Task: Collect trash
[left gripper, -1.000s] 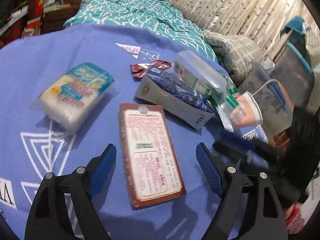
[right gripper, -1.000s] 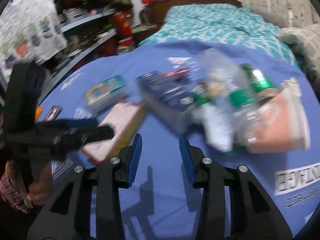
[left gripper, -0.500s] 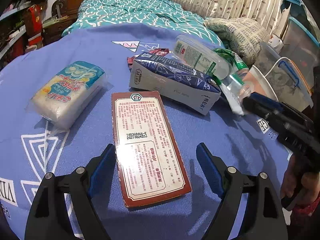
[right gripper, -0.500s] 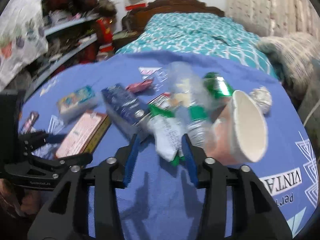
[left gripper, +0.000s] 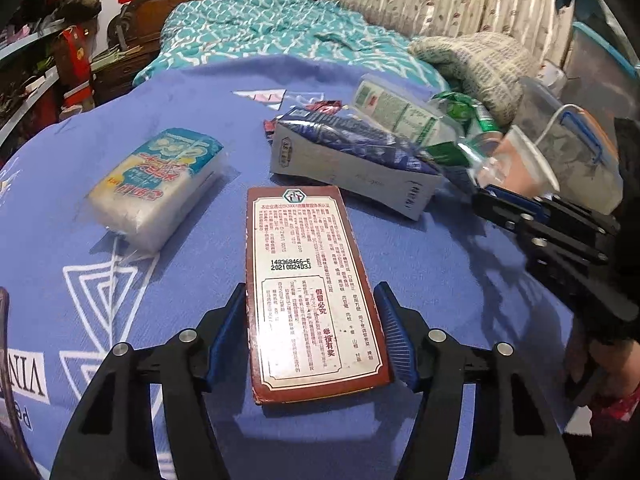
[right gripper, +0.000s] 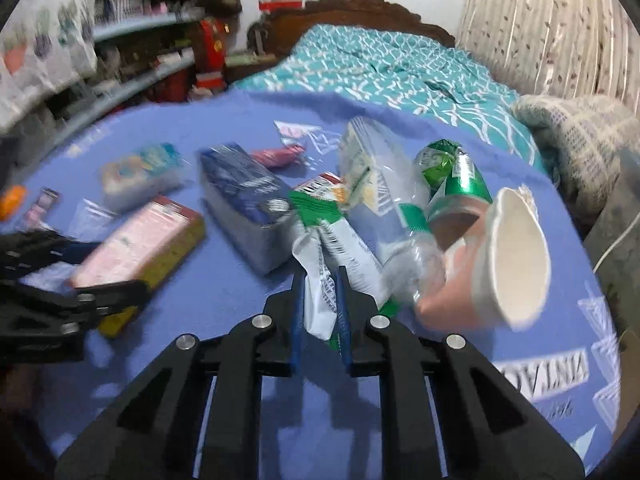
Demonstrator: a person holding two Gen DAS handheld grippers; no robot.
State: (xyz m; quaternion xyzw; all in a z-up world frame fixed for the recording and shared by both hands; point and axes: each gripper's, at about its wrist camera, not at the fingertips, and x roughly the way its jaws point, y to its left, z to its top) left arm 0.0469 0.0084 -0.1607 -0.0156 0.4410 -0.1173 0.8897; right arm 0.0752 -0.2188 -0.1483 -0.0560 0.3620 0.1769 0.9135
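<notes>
Trash (left gripper: 352, 160), blue cloth (left gripper: 180, 92), teal bed (left gripper: 272, 32)

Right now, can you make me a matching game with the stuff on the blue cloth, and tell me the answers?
Things:
1. red flat box
2. green-and-white wrapper
3. pink paper cup
4. blue carton

Where or how:
A. lying on its side, open mouth showing
B. between the closing left gripper's jaws
C. pinched in the closing right gripper
D. lying just behind the red flat box

Pairs: 1-B, 2-C, 3-A, 4-D
</notes>
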